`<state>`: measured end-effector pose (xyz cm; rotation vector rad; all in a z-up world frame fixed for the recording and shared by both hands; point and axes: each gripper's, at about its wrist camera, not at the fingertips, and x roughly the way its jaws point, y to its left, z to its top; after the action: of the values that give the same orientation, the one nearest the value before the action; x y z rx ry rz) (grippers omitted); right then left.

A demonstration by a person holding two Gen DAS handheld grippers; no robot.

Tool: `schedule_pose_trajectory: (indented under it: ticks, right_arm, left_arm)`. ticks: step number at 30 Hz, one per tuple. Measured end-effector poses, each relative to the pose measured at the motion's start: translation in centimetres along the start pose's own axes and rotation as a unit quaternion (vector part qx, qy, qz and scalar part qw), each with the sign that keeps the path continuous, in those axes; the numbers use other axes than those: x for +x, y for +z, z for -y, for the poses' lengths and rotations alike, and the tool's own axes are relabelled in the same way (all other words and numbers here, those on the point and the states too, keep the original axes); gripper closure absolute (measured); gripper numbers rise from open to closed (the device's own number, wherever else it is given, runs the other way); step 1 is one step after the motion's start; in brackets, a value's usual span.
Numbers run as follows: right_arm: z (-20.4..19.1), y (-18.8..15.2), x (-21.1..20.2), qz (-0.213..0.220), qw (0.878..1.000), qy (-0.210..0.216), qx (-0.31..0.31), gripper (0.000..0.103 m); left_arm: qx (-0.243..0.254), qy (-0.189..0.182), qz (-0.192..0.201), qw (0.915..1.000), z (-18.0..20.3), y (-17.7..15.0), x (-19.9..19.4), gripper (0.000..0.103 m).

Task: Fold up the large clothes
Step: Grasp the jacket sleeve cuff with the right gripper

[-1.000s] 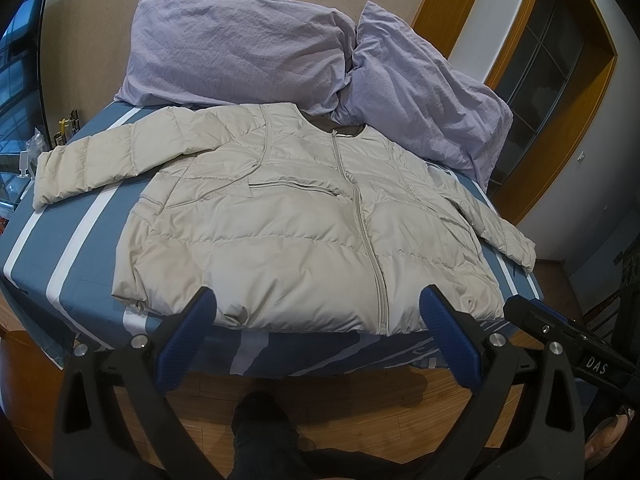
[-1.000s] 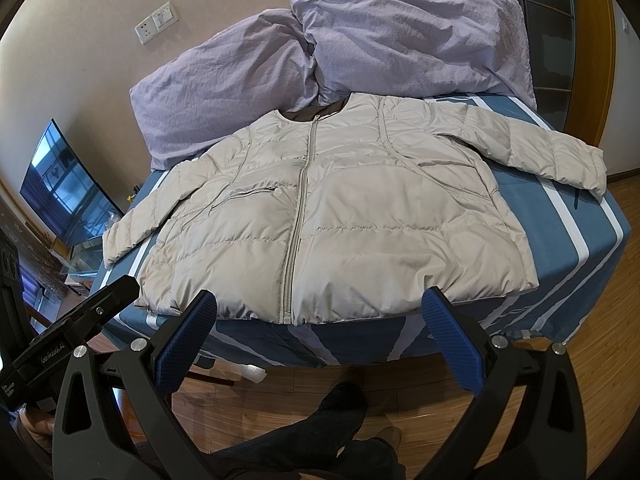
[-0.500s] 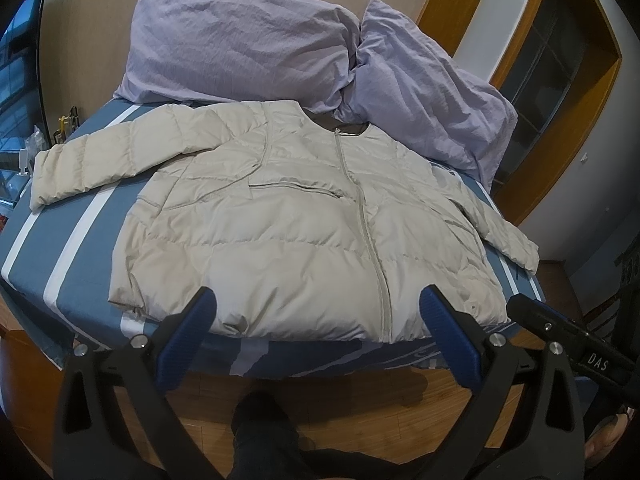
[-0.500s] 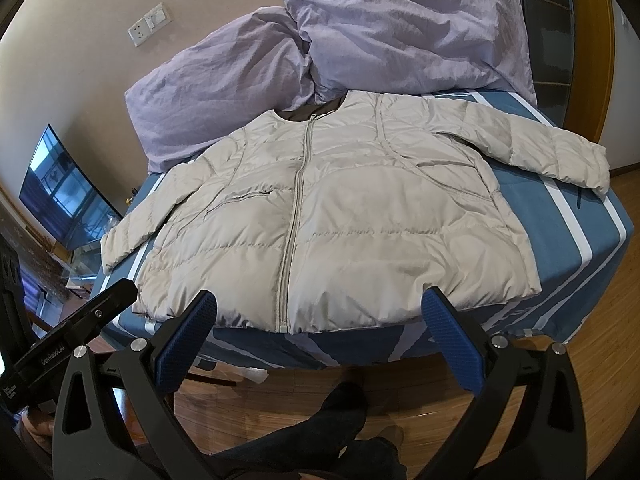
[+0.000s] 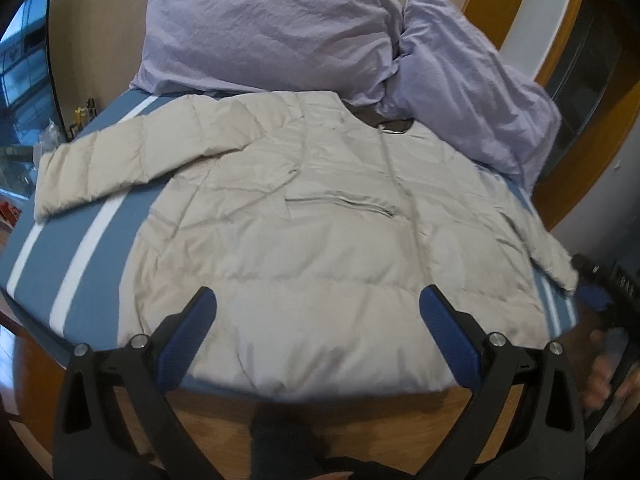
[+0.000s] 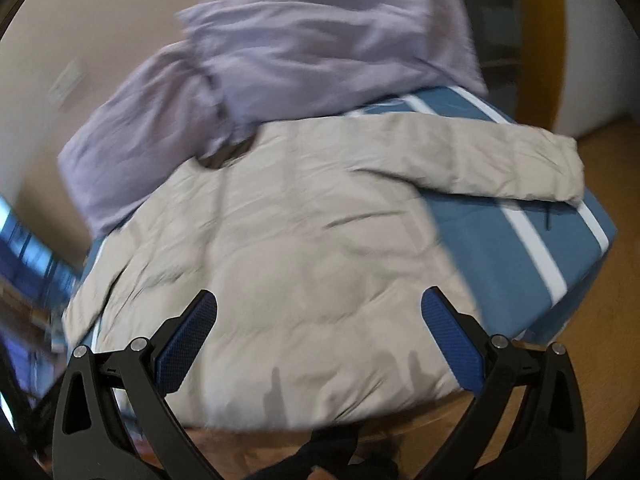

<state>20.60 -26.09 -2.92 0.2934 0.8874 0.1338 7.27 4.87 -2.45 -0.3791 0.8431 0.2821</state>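
Above the near hem of the beige quilted puffer jacket [image 5: 304, 248], spread flat on the blue white-striped bed [image 5: 76, 248], the left gripper [image 5: 318, 320] and the right gripper [image 6: 318, 320] both hang wide open, holding nothing.

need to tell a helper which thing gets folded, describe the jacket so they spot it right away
Find the bed with the blue, white-striped cover. Spread flat on it, front up, lies the beige puffer jacket, its collar toward two lilac pillows. It is the only quilted, zipped garment there, with both sleeves angled outward.
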Motion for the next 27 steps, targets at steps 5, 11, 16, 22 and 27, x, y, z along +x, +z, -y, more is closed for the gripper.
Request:
schedule_pose_trajectory:
  ticks: [5, 11, 16, 22, 27]
  right_arm:
    - [6.5, 4.0, 3.2, -0.002, 0.996, -0.054, 0.067, 0.001]
    - [14.9, 7.7, 6.2, -0.004, 0.978, -0.112, 0.176, 0.012]
    - [20.5, 9.8, 7.3, 0.014, 0.958, -0.179, 0.225, 0.018]
    - [25.7, 9.9, 8.3, 0.02, 0.933, -0.205, 0.296, 0.019]
    - [27.0, 9.3, 9.6, 0.007, 0.93, -0.196, 0.311, 0.033]
  left_arm:
    - [0.004, 0.019, -0.011, 0.9997, -0.4, 2.1, 3.1, 0.002]
    - [0.008, 0.048, -0.021, 0.9986, -0.9, 4.5, 6.5, 0.002]
    - [0.008, 0.068, -0.026, 0.9973, -1.2, 6.2, 8.8, 0.002]
    - [0.012, 0.095, -0.043, 0.9944, -1.6, 6.9, 11.1, 0.002]
    - [0.022, 0.106, -0.057, 0.9925, -1.4, 6.9, 12.3, 0.002]
